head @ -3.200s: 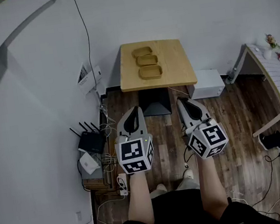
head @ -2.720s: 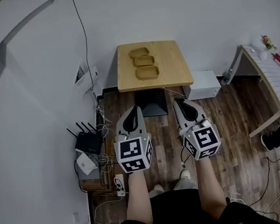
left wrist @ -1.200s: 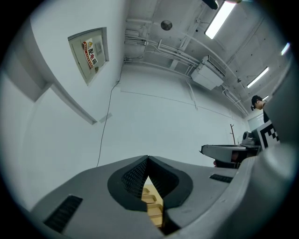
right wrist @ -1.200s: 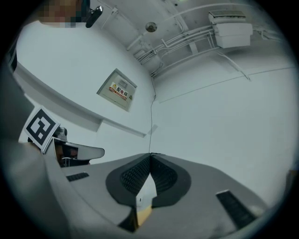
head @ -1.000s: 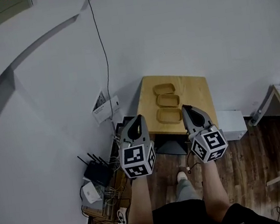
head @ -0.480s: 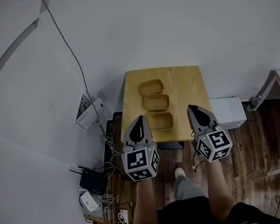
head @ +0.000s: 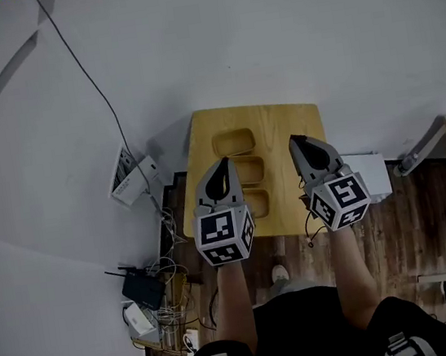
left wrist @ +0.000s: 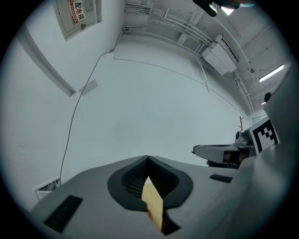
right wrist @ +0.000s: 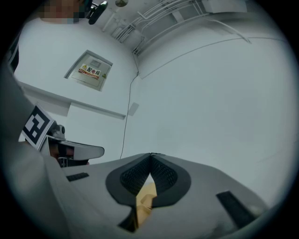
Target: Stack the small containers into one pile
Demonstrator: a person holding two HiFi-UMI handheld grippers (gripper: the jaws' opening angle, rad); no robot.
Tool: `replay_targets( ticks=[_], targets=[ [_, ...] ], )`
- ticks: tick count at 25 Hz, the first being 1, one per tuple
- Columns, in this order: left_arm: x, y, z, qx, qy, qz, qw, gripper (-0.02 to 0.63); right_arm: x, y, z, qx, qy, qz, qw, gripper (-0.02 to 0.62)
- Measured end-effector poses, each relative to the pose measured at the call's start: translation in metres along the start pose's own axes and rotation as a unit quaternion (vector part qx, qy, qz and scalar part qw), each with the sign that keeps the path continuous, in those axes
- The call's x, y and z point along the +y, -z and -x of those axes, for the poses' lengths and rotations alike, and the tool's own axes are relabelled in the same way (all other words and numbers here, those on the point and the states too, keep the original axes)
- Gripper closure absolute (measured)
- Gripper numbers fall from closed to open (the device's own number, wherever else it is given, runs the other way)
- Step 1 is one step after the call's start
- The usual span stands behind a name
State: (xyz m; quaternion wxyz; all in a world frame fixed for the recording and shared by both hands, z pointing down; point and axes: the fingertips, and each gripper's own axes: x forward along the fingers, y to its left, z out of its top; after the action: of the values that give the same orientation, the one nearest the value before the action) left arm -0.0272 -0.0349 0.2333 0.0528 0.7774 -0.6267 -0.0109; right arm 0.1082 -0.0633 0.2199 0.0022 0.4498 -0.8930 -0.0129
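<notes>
Left tongs (head: 223, 165) and right tongs (head: 297, 141) were clenched, empty, over worktop (head: 281, 122); three containers (head: 233, 142) mid-frame lay separate, none stacked.

Tan containers (head: 233, 142), pale wood table (head: 278, 128); dark wood floor (head: 414, 220)

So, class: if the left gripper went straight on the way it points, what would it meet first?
Probably the white wall behind the table; the left gripper, shut, seems aimed above the containers, though depth is unclear.
</notes>
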Motion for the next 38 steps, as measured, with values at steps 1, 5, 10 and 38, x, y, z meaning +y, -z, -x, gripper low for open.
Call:
replay_targets(
  ticks=[1,5,10,38],
  targets=[
    [0.002,-0.002,-0.007,0.008,0.000,-0.004,1.0000,0.603,-0.002,-0.008,-0.008,-0.008,-0.006,0.002,1.000,0.592],
    [0.009,-0.005,-0.022,0.036,0.000,-0.025,0.9990,0.603,0.001,-0.021,-0.030,-0.031,-0.028,0.000,0.999,0.592],
    [0.025,-0.014,-0.035,0.039,0.004,-0.028,0.9989,0.603,0.001,-0.020,-0.054,-0.029,-0.030,-0.012,0.999,0.592],
    [0.092,0.134,-0.092,0.236,0.067,0.029,0.9689,0.603,0.001,0.127,-0.104,0.118,0.039,-0.119,0.985,0.591]
  ],
)
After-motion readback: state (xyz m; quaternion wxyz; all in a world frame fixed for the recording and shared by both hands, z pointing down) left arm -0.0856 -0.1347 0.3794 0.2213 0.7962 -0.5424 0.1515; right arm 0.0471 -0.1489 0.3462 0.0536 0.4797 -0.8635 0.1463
